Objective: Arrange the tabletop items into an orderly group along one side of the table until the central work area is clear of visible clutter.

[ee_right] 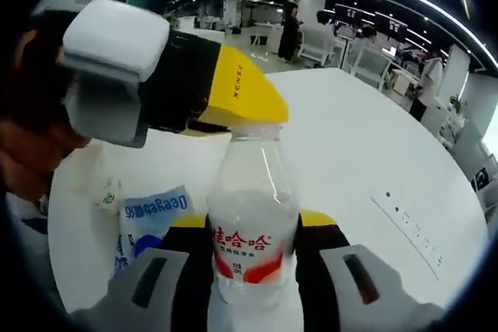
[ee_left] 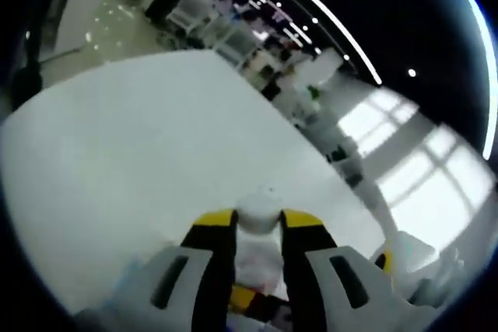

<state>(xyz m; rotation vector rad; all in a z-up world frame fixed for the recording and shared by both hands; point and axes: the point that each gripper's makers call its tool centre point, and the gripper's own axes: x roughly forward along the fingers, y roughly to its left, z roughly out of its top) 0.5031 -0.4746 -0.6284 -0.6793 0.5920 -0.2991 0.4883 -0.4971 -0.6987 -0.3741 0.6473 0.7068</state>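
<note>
Standing upright between the right gripper's (ee_right: 253, 227) jaws, the water bottle (ee_right: 250, 231) is pinched at its body; the left gripper (ee_right: 233, 95) clamps its white cap (ee_left: 259, 211) from above. A blue-lettered packet (ee_right: 148, 219) lies beside it on the white table (ee_right: 373, 153).

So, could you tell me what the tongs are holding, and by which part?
Both hold the clear plastic water bottle: right tongs around its red-labelled body, left tongs on its white cap.
</note>
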